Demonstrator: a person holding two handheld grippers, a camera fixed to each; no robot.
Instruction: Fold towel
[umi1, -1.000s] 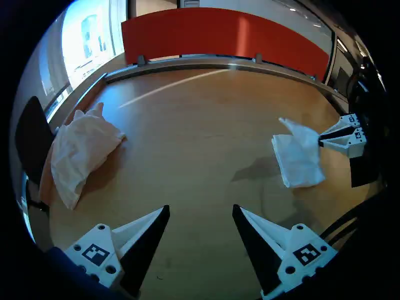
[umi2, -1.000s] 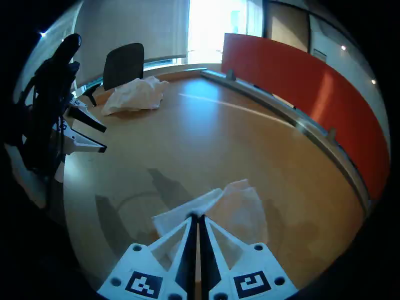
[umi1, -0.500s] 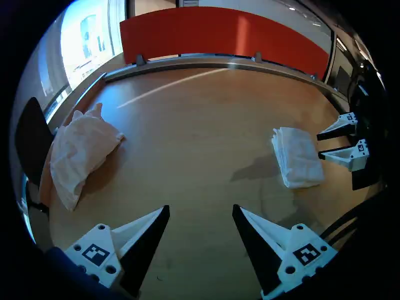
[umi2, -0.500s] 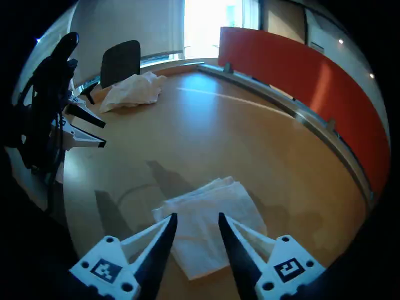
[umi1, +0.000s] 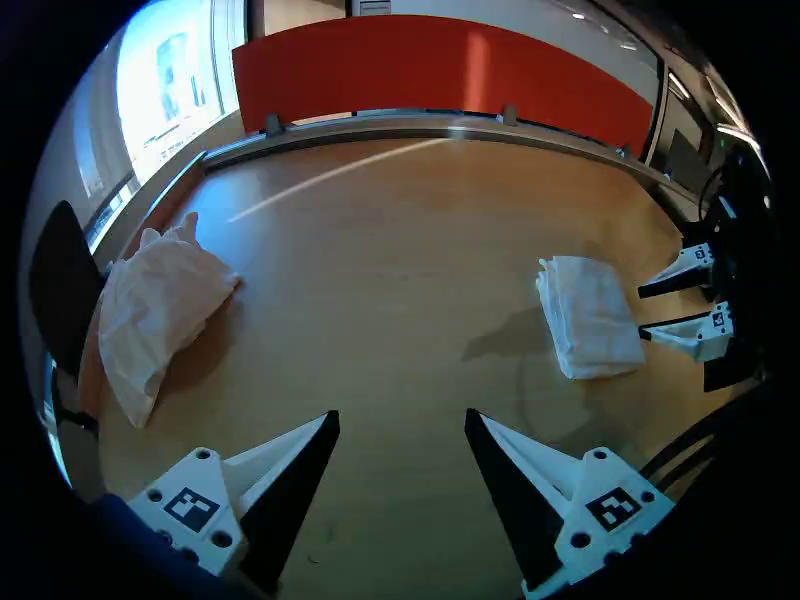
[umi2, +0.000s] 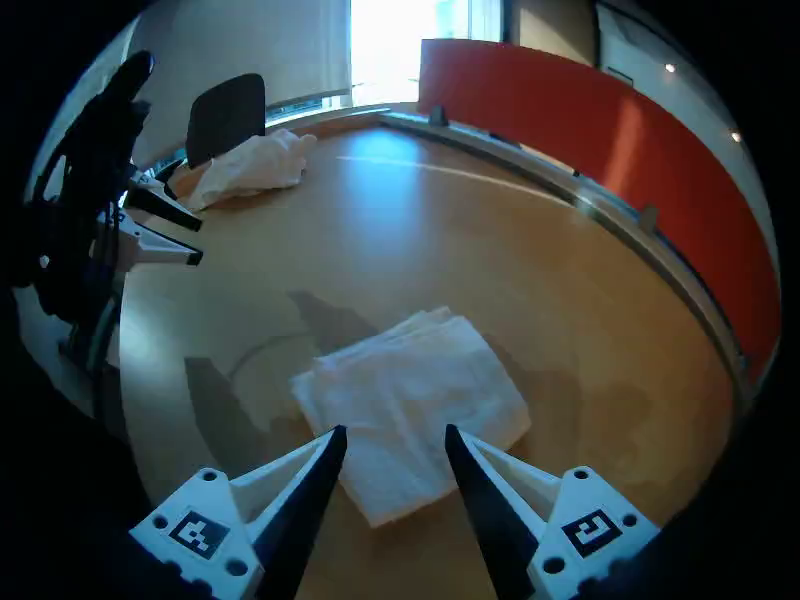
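Folded white towel (umi2: 410, 395) lies flat on the light wooden table (umi2: 400, 230), a neat rectangle of several layers, in the lower middle of the right gripper view. The right claw (umi2: 395, 430) hangs at its near edge, released, its two black-edged white fingers spread and the cloth showing between their tips; whether the tips touch the towel I cannot tell. In the left gripper view the towel sits at the right of the frame, with the right claw just beside its right edge, fingers parted. The left claw (umi1: 400, 414) is at the bottom of that view, spread wide and grasping nothing, over bare table well apart from the towel. A crumpled heap of white cloth (umi1: 155, 310) rests at the left of the frame, near the table's rim, with a black chair (umi1: 60, 290) beyond it. A long red partition panel (umi1: 440, 65) runs along the table's far side at the top of the frame, and a bright window (umi1: 165, 90) fills the upper left.
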